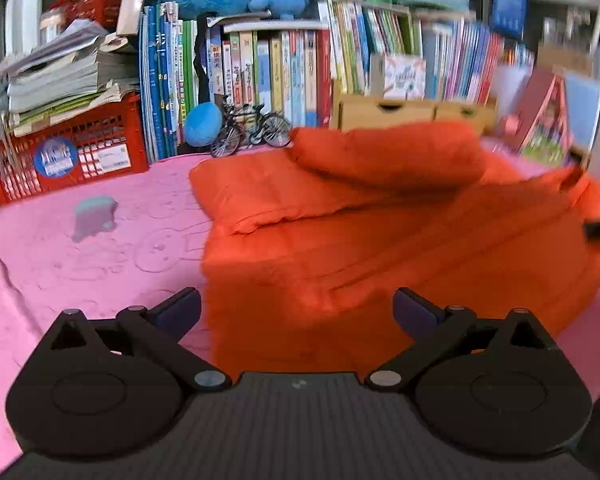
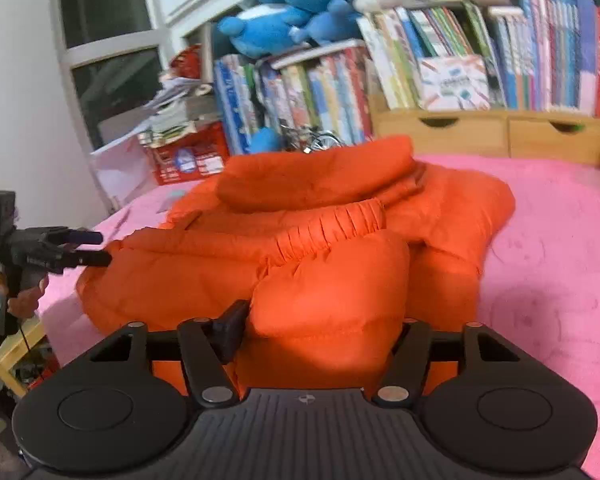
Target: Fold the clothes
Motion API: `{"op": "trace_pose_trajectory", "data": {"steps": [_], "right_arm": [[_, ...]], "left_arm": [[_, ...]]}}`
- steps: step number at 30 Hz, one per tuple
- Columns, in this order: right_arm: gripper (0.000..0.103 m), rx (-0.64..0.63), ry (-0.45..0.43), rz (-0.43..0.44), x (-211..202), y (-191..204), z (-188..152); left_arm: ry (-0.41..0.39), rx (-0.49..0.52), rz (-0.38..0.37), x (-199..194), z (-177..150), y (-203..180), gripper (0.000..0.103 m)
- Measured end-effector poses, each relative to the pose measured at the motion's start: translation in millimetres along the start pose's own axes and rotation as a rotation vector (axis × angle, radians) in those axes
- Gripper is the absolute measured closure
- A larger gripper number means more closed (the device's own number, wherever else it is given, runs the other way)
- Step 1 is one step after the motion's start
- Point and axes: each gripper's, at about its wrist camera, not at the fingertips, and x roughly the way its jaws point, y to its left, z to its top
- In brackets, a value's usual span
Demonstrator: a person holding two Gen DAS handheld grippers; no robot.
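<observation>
Right claw (image 2: 316, 336) is in tight, its jaws clamped on a puffy fold of the orange jacket (image 2: 300, 248); the left finger pad (image 2: 230, 334) shows, but the other finger is buried behind the fabric. Left claw (image 1: 296, 312) hangs spread wide over the jacket's near edge, pinching nothing, both pads (image 1: 180, 310) clear of the cloth as far as this view tells.

The jacket lies heaped on the pink bedspread (image 1: 80, 260), a sleeve or collar roll thrown across its top. Left of the jacket there is a broad stretch of bare pink, with only a small teal item (image 1: 94, 216) lying on it, too blurred to name. Right of the jacket, more bare pink runs to the wooden drawers (image 2: 500, 136).

From the right wrist view the left claw sits level at the jacket's left edge, fingers pointing in toward it, a hand (image 2: 24, 296) gripping below.

Beyond the jacket: a toy bicycle (image 1: 252, 130), a red crate (image 1: 68, 152) under stacked papers, packed bookshelves (image 1: 300, 72) and blue plush toys (image 2: 292, 12), the right side smeared by motion.
</observation>
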Motion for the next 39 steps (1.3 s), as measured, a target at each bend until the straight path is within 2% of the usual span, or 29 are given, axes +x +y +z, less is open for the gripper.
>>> {"op": "trace_pose_trajectory", "data": {"steps": [3, 4, 7, 8, 9, 11, 12, 14, 16, 19, 22, 25, 26, 27, 28, 31, 33, 37, 39], "right_arm": [[0.049, 0.024, 0.022, -0.014, 6, -1, -6], [0.05, 0.036, 0.029, -0.017, 7, -2, -9], [0.062, 0.081, 0.025, -0.039, 6, -3, -14], [0.071, 0.103, 0.009, -0.052, 0, -2, -15], [0.075, 0.113, -0.026, -0.061, -8, 1, -12], [0.078, 0.12, -0.095, -0.07, -21, 8, -5], [0.079, 0.11, -0.132, -0.067, -28, 12, 1], [0.079, 0.077, -0.197, -0.071, -40, 21, 18], [0.079, 0.023, -0.248, -0.079, -43, 27, 42], [0.079, -0.061, -0.299, -0.11, -35, 31, 81], [0.079, -0.092, -0.323, -0.16, -8, 21, 116], [0.079, -0.076, -0.304, -0.198, 27, 2, 134], [0.079, -0.063, -0.286, -0.199, 37, -6, 135], [0.079, -0.046, -0.256, -0.193, 45, -14, 127], [0.079, -0.029, -0.227, -0.187, 52, -21, 118], [0.079, 0.022, -0.137, -0.168, 74, -44, 92], [0.077, 0.071, -0.084, -0.161, 85, -54, 69], [0.074, 0.14, -0.065, -0.144, 84, -56, 40], [0.073, 0.137, -0.058, -0.142, 83, -53, 36]], "left_arm": [[0.045, -0.002, -0.024, 20, -6, 1, 0.002], [0.051, -0.034, 0.0, 23, -8, 0, 0.005], [0.055, -0.103, 0.077, 21, -10, -8, 0.03], [0.049, -0.11, 0.106, 15, -9, -15, 0.048], [0.043, -0.117, 0.136, 9, -9, -21, 0.061], [0.012, -0.113, 0.169, -6, -3, -33, 0.07], [-0.007, -0.122, 0.153, -14, 4, -34, 0.075], [-0.07, -0.143, 0.119, -29, 25, -32, 0.078], [-0.157, -0.147, 0.099, -38, 53, -30, 0.078], [-0.203, -0.131, 0.167, -15, 90, -22, 0.078], [-0.249, -0.114, 0.235, 8, 127, -15, 0.078], [-0.289, -0.101, 0.292, 30, 161, -7, 0.068], [-0.26, -0.119, 0.238, 31, 152, 3, 0.05], [-0.23, -0.135, 0.19, 34, 143, 12, 0.024], [-0.198, -0.133, 0.18, 38, 130, 18, 0.016], [-0.103, -0.129, 0.15, 50, 92, 38, 0.015], [-0.053, -0.126, 0.14, 66, 78, 42, 0.006], [0.061, -0.173, 0.079, 86, 50, 42, 0.005], [0.061, -0.207, 0.069, 79, 41, 42, 0.005]]}}
